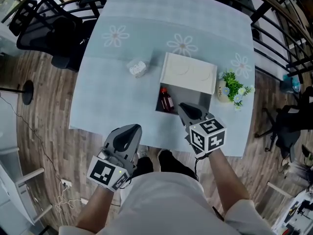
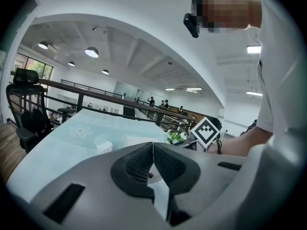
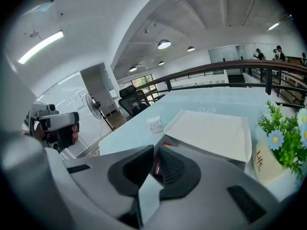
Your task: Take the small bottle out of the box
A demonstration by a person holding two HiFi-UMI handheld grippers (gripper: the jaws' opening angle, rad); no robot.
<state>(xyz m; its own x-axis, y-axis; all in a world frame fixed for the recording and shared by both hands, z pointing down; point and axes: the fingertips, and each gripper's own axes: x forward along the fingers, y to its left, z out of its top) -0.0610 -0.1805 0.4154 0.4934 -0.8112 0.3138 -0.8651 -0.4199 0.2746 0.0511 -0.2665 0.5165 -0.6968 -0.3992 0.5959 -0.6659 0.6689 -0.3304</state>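
Observation:
The box point(image 1: 195, 100) stands open near the table's front edge, its white lid point(image 1: 189, 73) folded back. The small brown bottle point(image 1: 166, 101) with a red cap lies against the left wall inside. My right gripper point(image 1: 185, 108) hovers at the box's front rim just right of the bottle, jaws shut and empty. In the right gripper view the jaws point(image 3: 156, 151) meet, and the bottle point(image 3: 166, 144) shows just beyond them beside the lid point(image 3: 208, 133). My left gripper point(image 1: 129, 132) is off the table's front edge, shut on nothing point(image 2: 153, 146).
A small white jar point(image 1: 137, 68) sits left of the box. A potted plant point(image 1: 233, 88) stands right of it. The table point(image 1: 122, 97) has a light blue flowered cloth. Black chairs point(image 1: 46, 26) and railings ring the table.

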